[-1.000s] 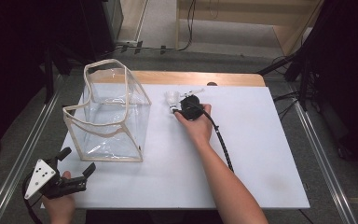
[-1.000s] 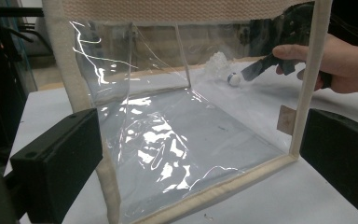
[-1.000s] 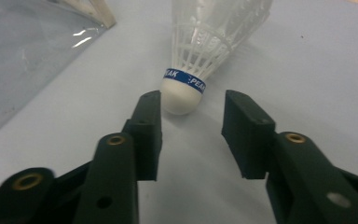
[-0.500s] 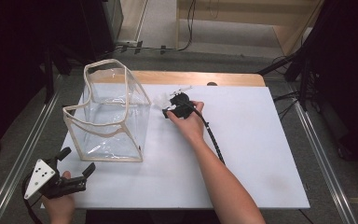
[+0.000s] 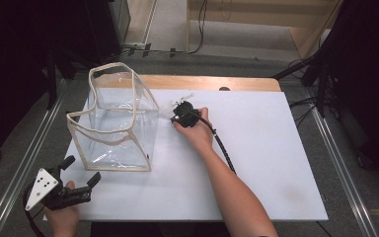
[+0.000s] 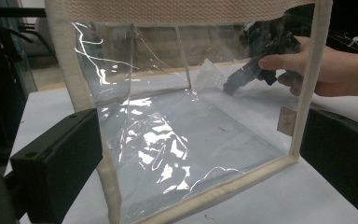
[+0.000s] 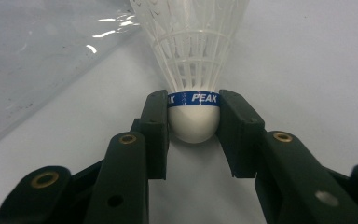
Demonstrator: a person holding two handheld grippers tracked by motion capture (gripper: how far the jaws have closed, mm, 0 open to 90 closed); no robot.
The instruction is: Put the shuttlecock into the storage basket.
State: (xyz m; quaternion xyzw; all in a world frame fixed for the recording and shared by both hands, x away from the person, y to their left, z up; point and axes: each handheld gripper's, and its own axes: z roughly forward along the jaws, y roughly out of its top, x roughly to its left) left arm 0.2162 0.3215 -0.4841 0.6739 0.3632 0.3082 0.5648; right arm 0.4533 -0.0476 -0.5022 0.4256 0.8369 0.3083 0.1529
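High view: white table [image 5: 256,163] with a clear bag [image 5: 113,123] standing open-topped at its left part, cream webbing along the edges. The right gripper [image 5: 176,116], in the person's right hand [image 5: 197,133], lies low over the table just right of the bag, jaws pointing toward the bag's right wall. A shuttlecock [image 5: 183,97] shows as pale feathers at the gripper's tip, near the far edge of the table. The left gripper [image 5: 81,173] sits at the near left corner, off the bag, held in the left hand [image 5: 61,217]; jaws stand apart with nothing between them.

Left gripper view: both black jaws wide apart at the frame's sides, looking into the bag [image 6: 177,140] from close by. Through the clear plastic, the right gripper [image 6: 228,86] and its hand [image 6: 307,70] show beyond the bag's far wall.

Right gripper view: jaws have just been closing, and now clamp the shuttlecock [image 7: 193,116] by its white cork, one pad on each side at the blue band marked PEAK. Feathers point away from the camera. The bag's wall [image 7: 37,56] lies at upper left, near the feathers; contact cannot be told.
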